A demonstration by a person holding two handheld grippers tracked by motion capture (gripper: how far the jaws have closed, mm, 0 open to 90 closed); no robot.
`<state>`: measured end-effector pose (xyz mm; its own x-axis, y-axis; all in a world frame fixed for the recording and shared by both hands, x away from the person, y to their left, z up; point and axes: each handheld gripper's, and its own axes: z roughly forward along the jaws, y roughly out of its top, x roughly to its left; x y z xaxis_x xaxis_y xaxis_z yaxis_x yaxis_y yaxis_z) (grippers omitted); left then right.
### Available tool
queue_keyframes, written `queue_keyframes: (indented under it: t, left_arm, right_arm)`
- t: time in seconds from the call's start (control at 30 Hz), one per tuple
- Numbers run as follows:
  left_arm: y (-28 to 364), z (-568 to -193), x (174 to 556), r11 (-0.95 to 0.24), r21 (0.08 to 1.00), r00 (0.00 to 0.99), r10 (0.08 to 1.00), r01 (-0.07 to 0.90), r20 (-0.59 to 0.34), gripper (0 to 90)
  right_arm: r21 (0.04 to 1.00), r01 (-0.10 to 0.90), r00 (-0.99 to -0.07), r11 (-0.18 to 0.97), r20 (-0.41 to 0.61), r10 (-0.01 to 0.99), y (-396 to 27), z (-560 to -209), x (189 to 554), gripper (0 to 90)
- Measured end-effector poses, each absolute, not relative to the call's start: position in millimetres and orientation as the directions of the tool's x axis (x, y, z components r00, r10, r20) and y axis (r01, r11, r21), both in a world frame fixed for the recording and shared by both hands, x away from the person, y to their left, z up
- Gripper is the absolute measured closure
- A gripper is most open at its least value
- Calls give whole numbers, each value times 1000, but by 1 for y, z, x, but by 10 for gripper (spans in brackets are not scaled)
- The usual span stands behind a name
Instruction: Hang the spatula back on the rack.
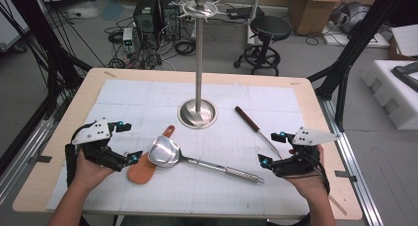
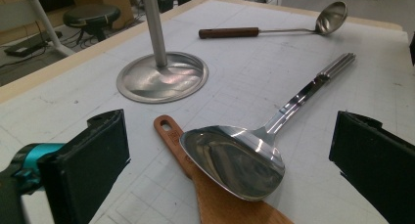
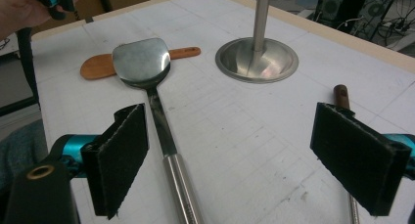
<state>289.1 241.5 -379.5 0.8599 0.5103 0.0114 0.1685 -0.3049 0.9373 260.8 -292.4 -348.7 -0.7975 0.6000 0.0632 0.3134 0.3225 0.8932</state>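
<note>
Two utensils (image 1: 167, 152) beside stand base (image 1: 197, 113)

This is a lab or workshop, not a kitchen. The table (image 1: 315, 95) stands on a bare grey floor (image 1: 222, 38) strewn with cables (image 1: 185, 47). Behind it are computer towers (image 1: 147, 13), a black stool (image 1: 269, 27), cardboard boxes (image 1: 310, 9) and white foam blocks (image 1: 394, 88), with black frame struts (image 1: 355, 43) alongside.
</note>
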Motion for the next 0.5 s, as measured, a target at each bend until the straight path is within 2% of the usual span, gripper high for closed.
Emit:
queue_keyframes:
  t: [0.23, 0.5]
  left_arm:
    - [238, -380, 291, -316, 932, 867, 497, 175, 6, 17]
    - [213, -369, 304, -364, 914, 889, 457, 178, 9, 17]
  right_arm:
    - [889, 311, -803, 336, 56, 594, -290, -346, 263, 135]
    - [887, 322, -806, 331, 73, 587, -294, -344, 267, 135]
